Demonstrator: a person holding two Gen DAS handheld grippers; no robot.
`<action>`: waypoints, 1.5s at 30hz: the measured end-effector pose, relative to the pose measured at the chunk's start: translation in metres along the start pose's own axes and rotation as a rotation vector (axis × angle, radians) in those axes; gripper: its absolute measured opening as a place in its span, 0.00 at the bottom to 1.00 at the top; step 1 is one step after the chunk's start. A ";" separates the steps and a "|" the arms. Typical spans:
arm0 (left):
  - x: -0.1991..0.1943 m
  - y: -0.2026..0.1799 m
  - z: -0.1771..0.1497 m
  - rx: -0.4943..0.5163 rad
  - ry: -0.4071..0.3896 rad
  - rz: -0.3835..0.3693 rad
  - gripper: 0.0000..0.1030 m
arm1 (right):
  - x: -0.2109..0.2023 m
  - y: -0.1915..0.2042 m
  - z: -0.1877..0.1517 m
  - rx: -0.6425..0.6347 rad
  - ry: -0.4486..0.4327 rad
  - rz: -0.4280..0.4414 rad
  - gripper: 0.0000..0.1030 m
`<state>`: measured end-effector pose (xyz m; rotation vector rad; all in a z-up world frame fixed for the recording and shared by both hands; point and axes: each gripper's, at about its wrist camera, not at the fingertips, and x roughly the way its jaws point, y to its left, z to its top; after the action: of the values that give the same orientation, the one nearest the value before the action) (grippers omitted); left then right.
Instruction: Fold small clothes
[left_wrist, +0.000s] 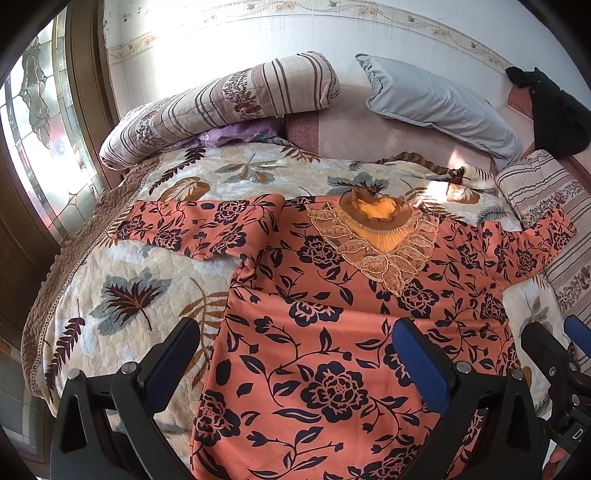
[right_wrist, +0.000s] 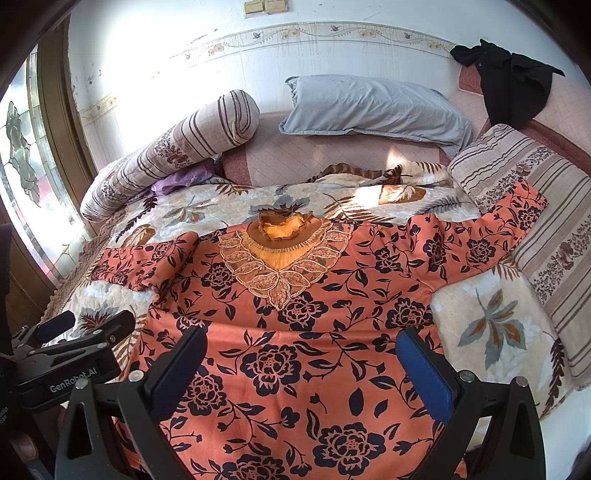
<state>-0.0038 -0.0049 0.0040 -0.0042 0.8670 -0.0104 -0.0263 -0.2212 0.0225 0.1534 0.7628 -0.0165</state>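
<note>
An orange top with dark flowers (left_wrist: 332, 295) lies spread flat on the bed, front up, with a lace collar (left_wrist: 380, 236) and both sleeves out to the sides. It also shows in the right wrist view (right_wrist: 314, 325). My left gripper (left_wrist: 295, 354) is open and empty above the garment's lower left part. My right gripper (right_wrist: 301, 362) is open and empty above its lower middle. The right gripper shows at the right edge of the left wrist view (left_wrist: 554, 350); the left gripper shows at the left of the right wrist view (right_wrist: 74, 343).
A leaf-patterned quilt (left_wrist: 122, 295) covers the bed. A striped bolster (left_wrist: 221, 107), a grey pillow (left_wrist: 436, 103), a striped pillow (right_wrist: 517, 192) and black clothing (right_wrist: 509, 81) lie at the back and right. A stained-glass window (left_wrist: 33, 129) is at left.
</note>
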 end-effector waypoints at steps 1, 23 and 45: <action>0.002 0.000 -0.001 -0.002 0.003 -0.004 1.00 | 0.001 0.000 0.000 0.000 0.002 0.002 1.00; 0.127 0.075 -0.037 -0.164 0.234 0.041 1.00 | 0.133 -0.442 0.127 0.728 -0.132 -0.288 0.76; 0.109 0.120 -0.040 -0.257 0.135 0.025 1.00 | 0.096 -0.201 0.248 0.328 -0.257 0.183 0.05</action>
<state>0.0375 0.1142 -0.1059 -0.2355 0.9985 0.1254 0.1996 -0.4523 0.1066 0.5224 0.4828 0.0123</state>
